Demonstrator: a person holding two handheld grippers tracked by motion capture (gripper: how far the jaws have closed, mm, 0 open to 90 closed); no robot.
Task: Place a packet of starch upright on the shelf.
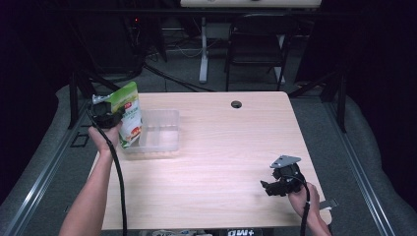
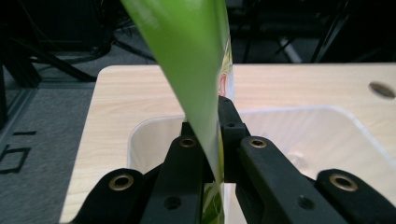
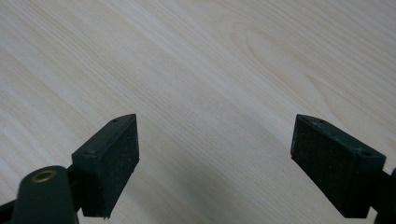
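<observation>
I see both forearms bare, no sleeves. My left gripper (image 1: 109, 114) and right gripper (image 1: 280, 183) are black, each trailing a thick black cable. The right carries a grey three-cornered plate; brass-ringed screws dot the left's jaws.

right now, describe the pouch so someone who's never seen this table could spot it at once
Start at the wooden table and go to its left edge, where a clear plastic bin sits. The pouch hangs just above the bin's left end, clamped in the left gripper. It is the one bright green and white thing here; the bin is see-through and the right gripper is black.
</observation>
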